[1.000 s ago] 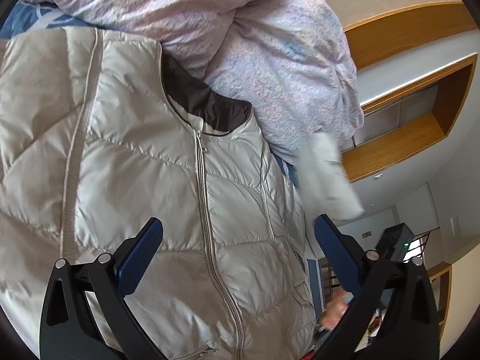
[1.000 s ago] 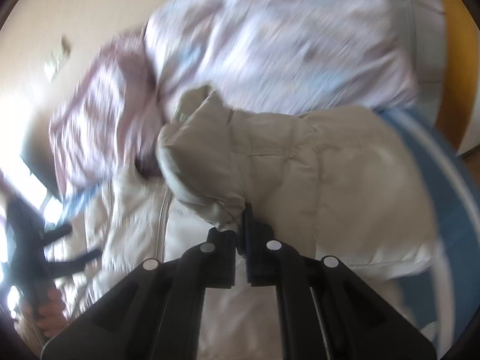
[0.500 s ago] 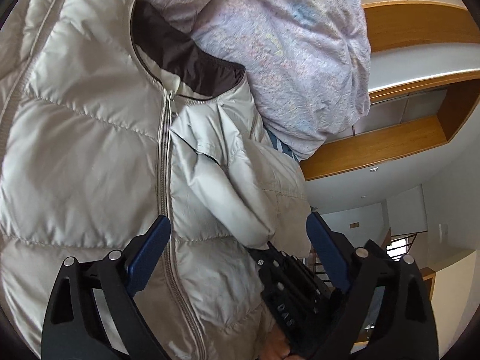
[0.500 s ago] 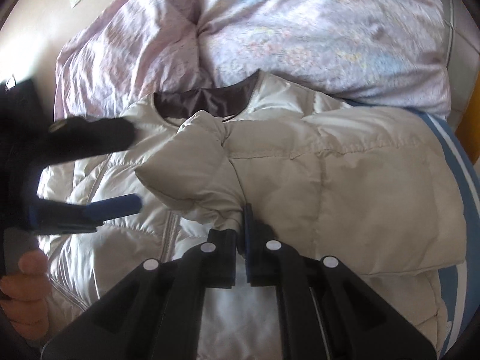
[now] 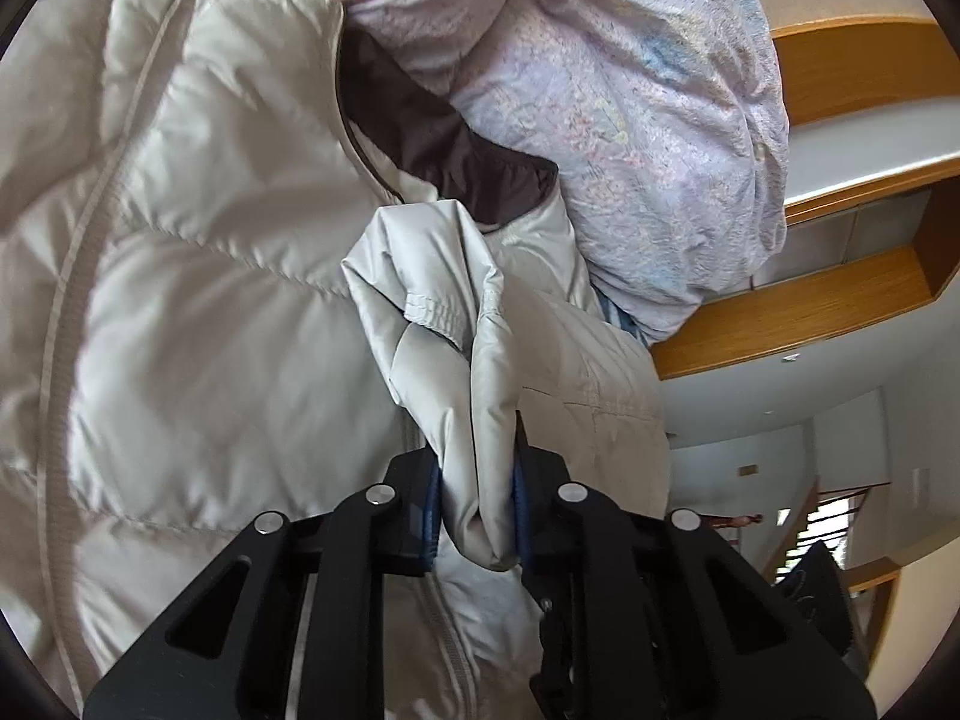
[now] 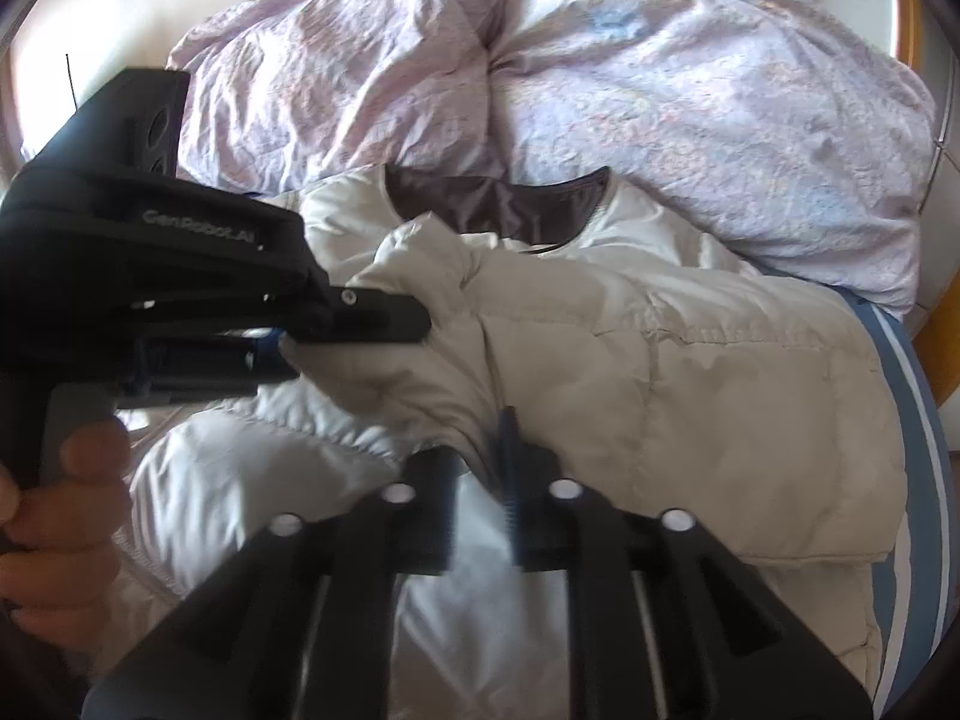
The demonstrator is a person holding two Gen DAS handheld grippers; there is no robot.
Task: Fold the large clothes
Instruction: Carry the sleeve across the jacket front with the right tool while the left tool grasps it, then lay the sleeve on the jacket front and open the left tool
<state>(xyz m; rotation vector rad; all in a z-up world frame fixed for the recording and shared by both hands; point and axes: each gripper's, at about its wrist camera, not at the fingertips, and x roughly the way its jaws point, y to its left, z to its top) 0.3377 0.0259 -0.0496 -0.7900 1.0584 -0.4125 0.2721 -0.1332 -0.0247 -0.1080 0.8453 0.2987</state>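
Note:
A cream quilted jacket (image 5: 210,300) with a dark brown collar lining (image 5: 432,138) lies front up on the bed, zipped. One sleeve (image 6: 660,372) is folded across its chest. My left gripper (image 5: 477,504) is shut on the sleeve's cuff (image 5: 444,324), which bunches between the blue pads. In the right wrist view the left gripper (image 6: 336,339) comes in from the left, held by a hand (image 6: 60,510). My right gripper (image 6: 477,474) sits lower on the same sleeve. Its jaws are opening, with a narrow gap and a fold of fabric loose between them.
A crumpled lilac duvet (image 6: 600,90) is heaped behind the collar. A blue striped sheet (image 6: 912,420) shows along the jacket's right side. Wooden shelving (image 5: 840,300) stands past the bed, with a stair rail (image 5: 828,516) farther off.
The right gripper carried the sleeve across the jacket toward the left gripper. The left gripper, wide open before, has shut on the cuff. The right jaws, shut on the sleeve earlier, now stand slightly apart.

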